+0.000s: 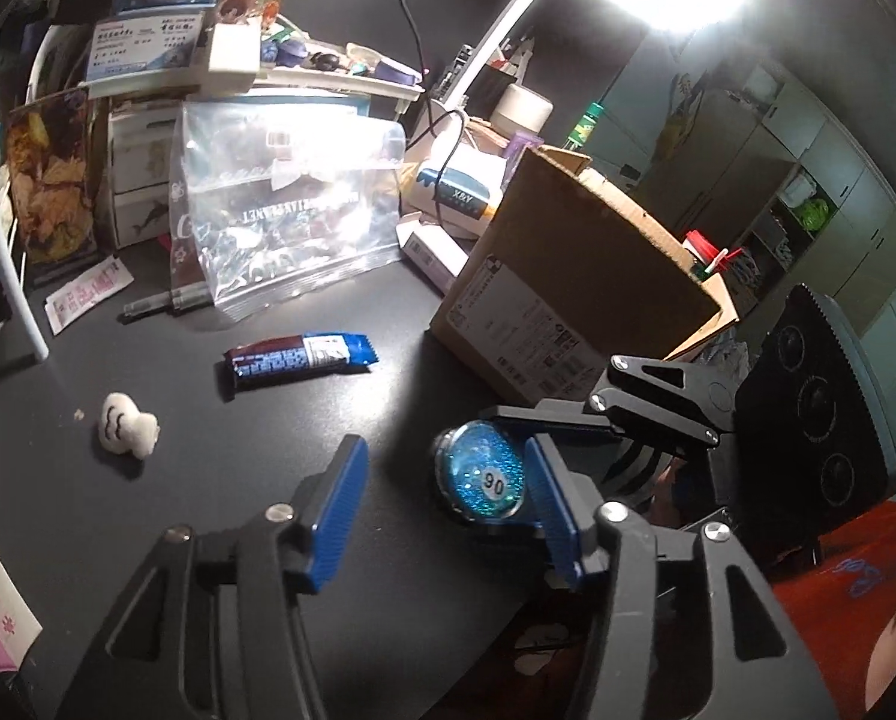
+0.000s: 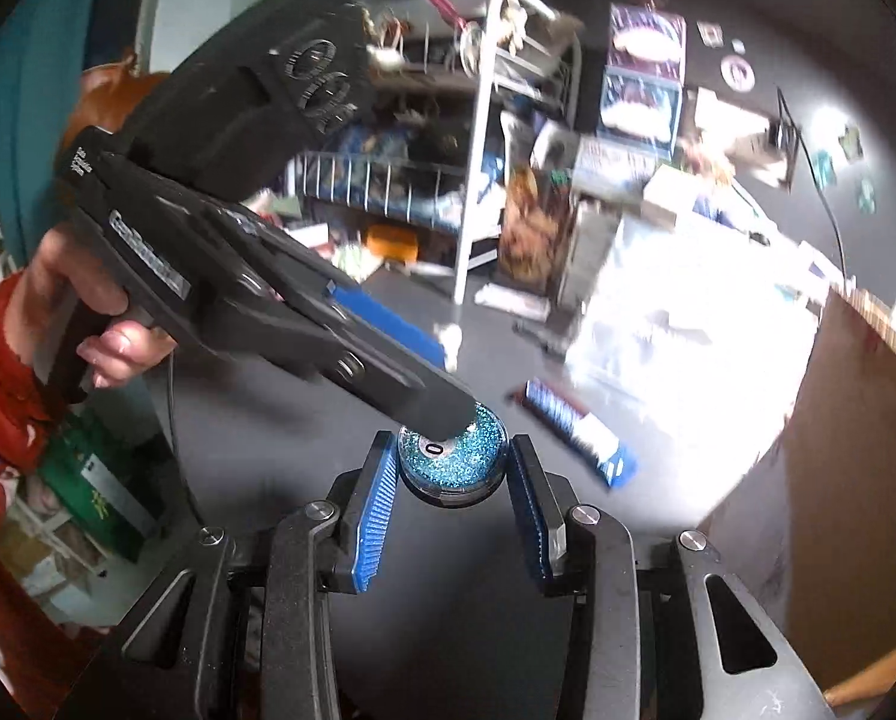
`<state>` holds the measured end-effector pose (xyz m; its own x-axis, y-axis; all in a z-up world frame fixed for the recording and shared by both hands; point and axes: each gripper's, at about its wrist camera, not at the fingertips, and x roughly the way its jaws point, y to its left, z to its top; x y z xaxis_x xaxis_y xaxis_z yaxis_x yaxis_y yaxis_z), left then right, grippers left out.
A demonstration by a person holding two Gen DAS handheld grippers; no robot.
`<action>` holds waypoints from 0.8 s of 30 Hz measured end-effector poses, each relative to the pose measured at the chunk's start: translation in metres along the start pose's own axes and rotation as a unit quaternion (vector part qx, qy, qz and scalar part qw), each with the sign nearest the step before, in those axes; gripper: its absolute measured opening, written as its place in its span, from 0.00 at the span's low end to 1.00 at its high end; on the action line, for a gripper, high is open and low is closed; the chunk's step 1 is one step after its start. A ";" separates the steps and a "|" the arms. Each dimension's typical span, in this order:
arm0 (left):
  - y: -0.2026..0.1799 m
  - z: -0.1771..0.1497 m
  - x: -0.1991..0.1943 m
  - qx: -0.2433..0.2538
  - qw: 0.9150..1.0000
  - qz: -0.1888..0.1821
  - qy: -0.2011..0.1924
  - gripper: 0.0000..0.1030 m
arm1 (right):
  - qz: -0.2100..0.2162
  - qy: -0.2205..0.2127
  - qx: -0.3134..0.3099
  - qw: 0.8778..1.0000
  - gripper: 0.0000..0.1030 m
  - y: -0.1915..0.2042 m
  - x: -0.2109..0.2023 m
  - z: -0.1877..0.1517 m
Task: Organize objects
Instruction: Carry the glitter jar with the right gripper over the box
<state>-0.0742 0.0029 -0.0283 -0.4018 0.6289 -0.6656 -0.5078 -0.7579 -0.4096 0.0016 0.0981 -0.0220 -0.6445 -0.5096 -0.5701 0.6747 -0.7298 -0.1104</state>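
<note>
A round jar of blue glitter point(image 1: 485, 478) lies on the dark table point(image 1: 166, 420). My left gripper point(image 1: 445, 483) is open; its right finger touches the jar's side, its left finger stands well apart. In the right wrist view the jar point(image 2: 457, 465) sits between the fingertips of my right gripper point(image 2: 453, 461), which is open with a small gap each side. The left gripper point(image 2: 388, 360) reaches in from the upper left and one finger covers the jar's far edge. A blue snack bar point(image 1: 301, 357) and a small white plush point(image 1: 127, 425) lie on the table.
An open cardboard box point(image 1: 574, 294) stands right of the jar; it also shows in the right wrist view point(image 2: 838, 450). A clear plastic bag point(image 1: 286, 216), pens point(image 1: 166, 303), drawers and clutter fill the back. A white wire rack point(image 2: 478, 138) stands far left.
</note>
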 end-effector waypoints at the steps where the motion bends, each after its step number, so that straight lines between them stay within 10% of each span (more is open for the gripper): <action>1: -0.004 0.004 -0.003 0.006 1.000 -0.002 -0.001 0.47 | -0.001 -0.006 -0.002 1.000 0.32 -0.001 -0.002 0.007; 24: -0.107 0.146 0.057 0.129 0.991 -0.022 0.038 0.30 | -0.123 -0.063 0.073 0.988 0.32 -0.108 -0.084 0.043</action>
<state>-0.1547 0.1453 0.0685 -0.3217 0.6381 -0.6996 -0.7048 -0.6548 -0.2731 -0.0329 0.2001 0.0733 -0.8285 -0.3541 -0.4338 0.4386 -0.8920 -0.1094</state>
